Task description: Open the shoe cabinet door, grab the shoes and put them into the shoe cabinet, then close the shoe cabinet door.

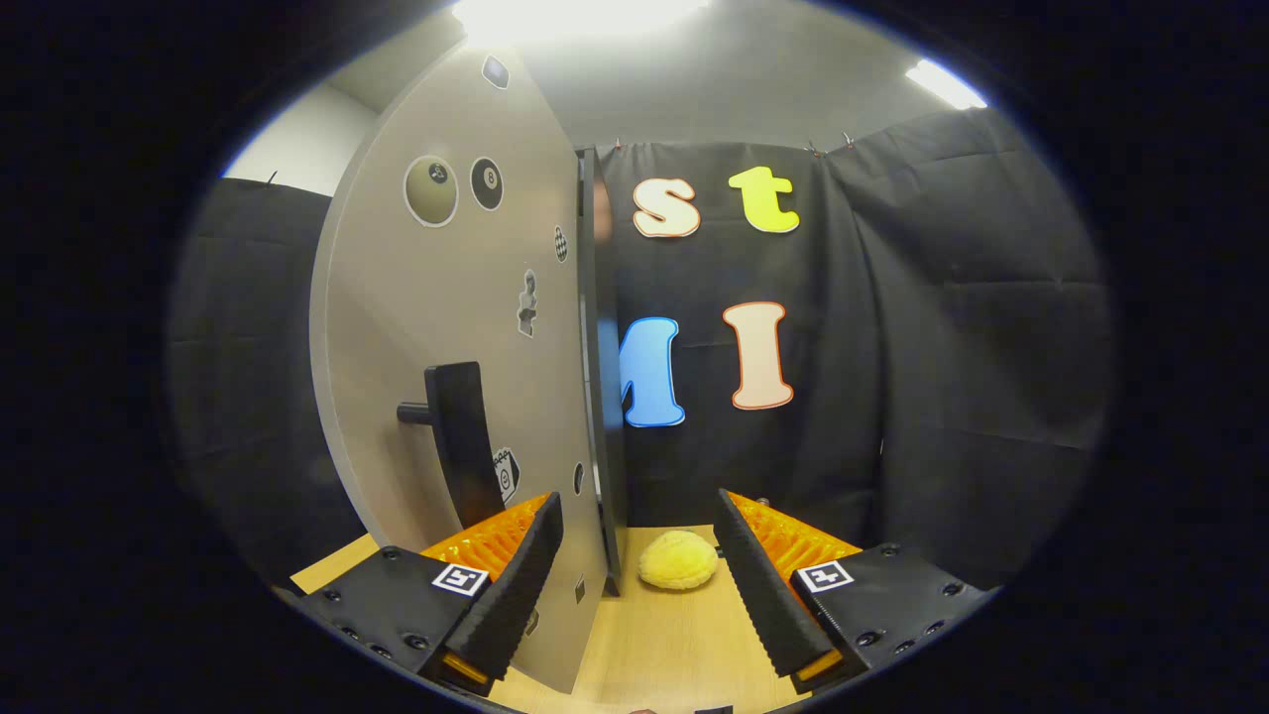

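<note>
The grey shoe cabinet door [446, 327] stands tall just ahead of my left finger, seen at a steep angle, with stickers on its face. Its black bar handle [461, 441] sits just above the left fingertip. The door's lower edge comes down between my fingers, close to the left one. A dark upright strip [605, 397] runs along the door's right edge; I cannot tell whether it is the cabinet body. A fluffy yellow shoe [678, 560] lies on the wooden tabletop [674, 645] between the fingers and slightly beyond them. My gripper [636, 501] is open and holds nothing.
Black cloth walls close the booth behind and to the right of the door. Bare wooden surface lies between my fingers, in front of the yellow shoe. Ceiling lights glare above.
</note>
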`<state>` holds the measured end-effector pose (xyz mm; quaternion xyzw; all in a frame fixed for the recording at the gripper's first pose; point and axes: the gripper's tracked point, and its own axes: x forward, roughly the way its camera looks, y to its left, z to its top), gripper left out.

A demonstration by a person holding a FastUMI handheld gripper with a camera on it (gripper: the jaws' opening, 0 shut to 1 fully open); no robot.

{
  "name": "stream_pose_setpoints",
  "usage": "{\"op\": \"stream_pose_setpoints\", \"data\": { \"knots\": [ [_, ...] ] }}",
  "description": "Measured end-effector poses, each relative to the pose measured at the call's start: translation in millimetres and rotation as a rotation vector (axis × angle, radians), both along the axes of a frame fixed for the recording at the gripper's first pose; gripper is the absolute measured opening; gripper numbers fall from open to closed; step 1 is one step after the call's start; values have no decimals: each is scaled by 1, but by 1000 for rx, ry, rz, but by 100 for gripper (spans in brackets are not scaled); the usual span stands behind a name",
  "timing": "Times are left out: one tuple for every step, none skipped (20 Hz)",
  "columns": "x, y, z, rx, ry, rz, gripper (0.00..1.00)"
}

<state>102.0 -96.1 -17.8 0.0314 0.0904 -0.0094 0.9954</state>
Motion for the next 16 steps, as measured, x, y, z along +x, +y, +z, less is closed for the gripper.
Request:
{"op": "stream_pose_setpoints", "data": {
  "knots": [
    [1,10,-1,8,6,10,97],
    [1,20,-2,14,10,22,97],
    [3,32,-2,16,13,35,97],
    [3,44,-2,16,14,46,97],
    [4,57,-2,17,17,60,97],
    [5,70,-4,33,26,73,97],
    [7,81,-6,46,28,86,97],
    [9,97,-4,45,26,108,97],
    [14,109,-3,38,30,127,97],
    [16,120,-3,31,32,140,97],
    [20,133,-2,22,25,154,97],
    [25,144,0,12,18,171,97],
    [31,156,1,14,14,194,97],
    [38,168,3,29,12,221,97],
    [45,181,7,58,10,251,97],
    [49,193,12,90,6,284,97]
  ]
}}
